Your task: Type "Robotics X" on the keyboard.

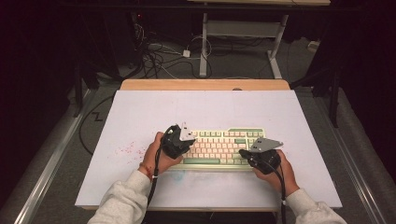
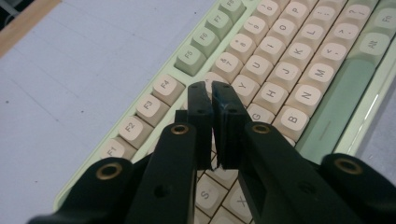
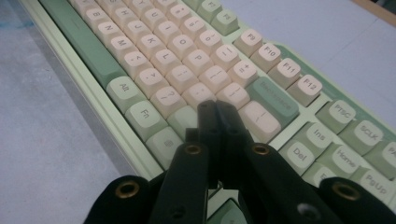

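A pale green keyboard [image 1: 219,148] with cream and green keys lies on the white table top [image 1: 196,107], in front of the person. My left gripper [image 1: 190,139] hovers over the keyboard's left part; in the left gripper view its jaws [image 2: 210,88] stand a narrow slit apart above the letter keys [image 2: 280,70], with nothing between them. My right gripper [image 1: 244,152] is over the keyboard's right end. Its jaws [image 3: 216,106] are shut tight together just above the keys near the Backspace key [image 3: 273,95], holding nothing.
Faint red specks [image 1: 127,149] mark the table top left of the keyboard. A wooden strip [image 1: 205,84] runs along the table's far edge. Beyond it are cables [image 1: 159,56] on the floor and a desk frame [image 1: 243,32].
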